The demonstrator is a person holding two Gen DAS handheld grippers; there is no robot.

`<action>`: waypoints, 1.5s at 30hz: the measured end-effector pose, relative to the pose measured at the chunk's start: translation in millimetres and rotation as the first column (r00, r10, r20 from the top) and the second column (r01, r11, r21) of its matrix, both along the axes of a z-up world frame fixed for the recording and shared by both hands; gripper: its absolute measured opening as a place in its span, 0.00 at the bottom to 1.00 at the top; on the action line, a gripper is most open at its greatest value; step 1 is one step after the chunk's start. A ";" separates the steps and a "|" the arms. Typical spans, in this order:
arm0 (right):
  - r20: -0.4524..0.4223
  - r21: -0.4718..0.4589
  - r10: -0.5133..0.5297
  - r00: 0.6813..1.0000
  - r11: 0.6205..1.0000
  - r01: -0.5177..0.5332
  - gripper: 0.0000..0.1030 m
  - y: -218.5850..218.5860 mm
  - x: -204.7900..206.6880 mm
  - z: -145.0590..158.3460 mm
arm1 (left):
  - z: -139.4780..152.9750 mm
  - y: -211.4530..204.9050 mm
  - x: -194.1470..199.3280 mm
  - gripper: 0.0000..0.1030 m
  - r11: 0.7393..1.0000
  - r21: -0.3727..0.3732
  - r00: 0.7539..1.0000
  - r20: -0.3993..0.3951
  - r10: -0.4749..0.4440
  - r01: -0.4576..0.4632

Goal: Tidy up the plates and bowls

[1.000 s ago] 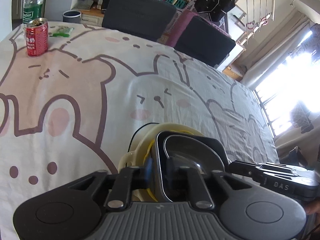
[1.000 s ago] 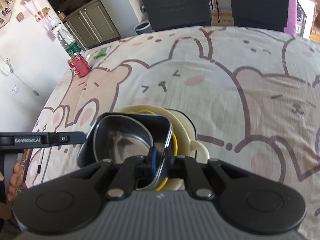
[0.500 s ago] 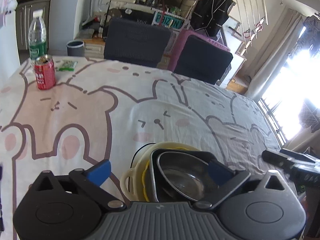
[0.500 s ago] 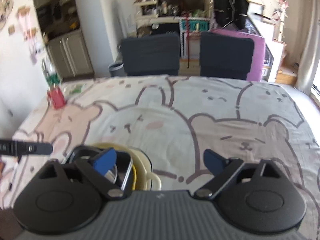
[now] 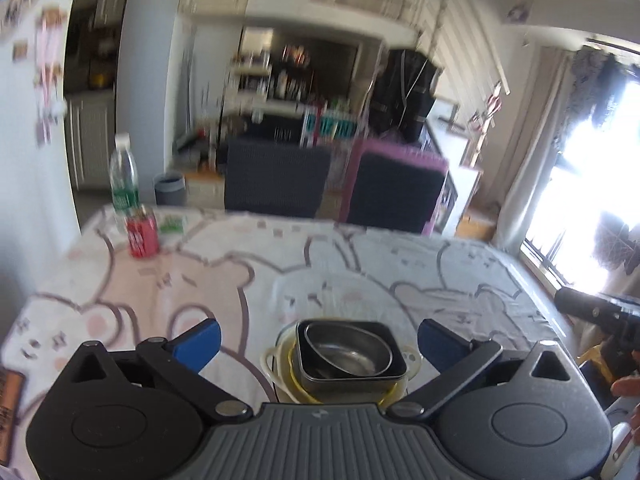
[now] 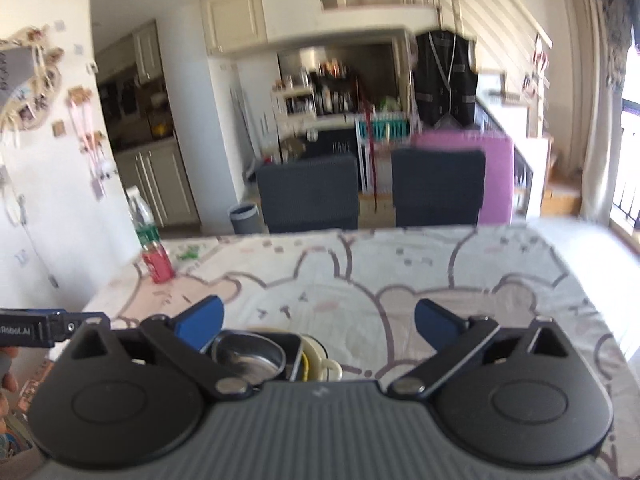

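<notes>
At six o'clock on the table (image 5: 360, 264): nested bowls (image 5: 350, 354), rigid, slippery, best gripped by rims; left gripper (image 5: 318, 340) and right gripper (image 6: 318, 320) are spread empty.

One steel bowl (image 5: 349, 354), nested in one black square dish (image 5: 394, 364), nested in one cream handled dish (image 5: 271, 362). One red can (image 5: 141, 232); one bottle (image 5: 123, 178); two dark chairs (image 5: 276, 178); one bin (image 5: 169, 188); two grippers (image 5: 318, 340).
</notes>
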State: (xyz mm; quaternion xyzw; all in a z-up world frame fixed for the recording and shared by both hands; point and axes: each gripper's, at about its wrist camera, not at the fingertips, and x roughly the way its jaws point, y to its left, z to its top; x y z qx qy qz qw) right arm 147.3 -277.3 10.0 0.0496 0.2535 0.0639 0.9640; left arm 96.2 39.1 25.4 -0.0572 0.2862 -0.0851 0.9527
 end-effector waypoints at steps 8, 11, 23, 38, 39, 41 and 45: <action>0.111 -0.070 -0.011 0.994 0.997 0.019 0.99 14.0 -91.2 38.6 | 24.3 -6.3 -77.9 1.00 0.999 0.037 0.995 0.094 -0.017 0.014; 0.117 -0.068 -0.017 0.993 0.997 0.025 0.99 14.7 -115.7 37.6 | 16.1 -5.5 -96.7 1.00 0.999 0.044 0.995 0.098 -0.023 0.018; 0.024 -0.060 -0.033 0.999 0.998 0.035 0.99 21.6 -152.8 -10.0 | -27.8 10.1 -123.4 1.00 0.996 0.081 0.998 0.059 0.021 -0.025; 0.037 -0.107 -0.037 0.999 0.993 0.041 0.99 27.7 -155.1 -26.4 | -40.9 4.4 -131.9 1.00 0.992 0.126 0.998 0.055 -0.008 0.001; 0.038 -0.110 -0.040 0.999 0.993 0.043 0.99 28.0 -154.9 -27.1 | -41.2 3.7 -131.5 1.00 0.992 0.129 0.998 0.055 -0.008 0.001; 0.036 -0.118 -0.041 0.999 0.992 0.045 0.99 29.0 -154.8 -28.3 | -41.6 4.3 -130.9 1.00 0.992 0.126 0.999 0.054 -0.006 -0.001; 0.032 -0.142 -0.036 0.999 0.989 0.040 0.99 29.6 -157.0 -28.4 | -41.9 7.0 -130.0 1.00 0.994 0.110 0.999 0.051 0.000 -0.005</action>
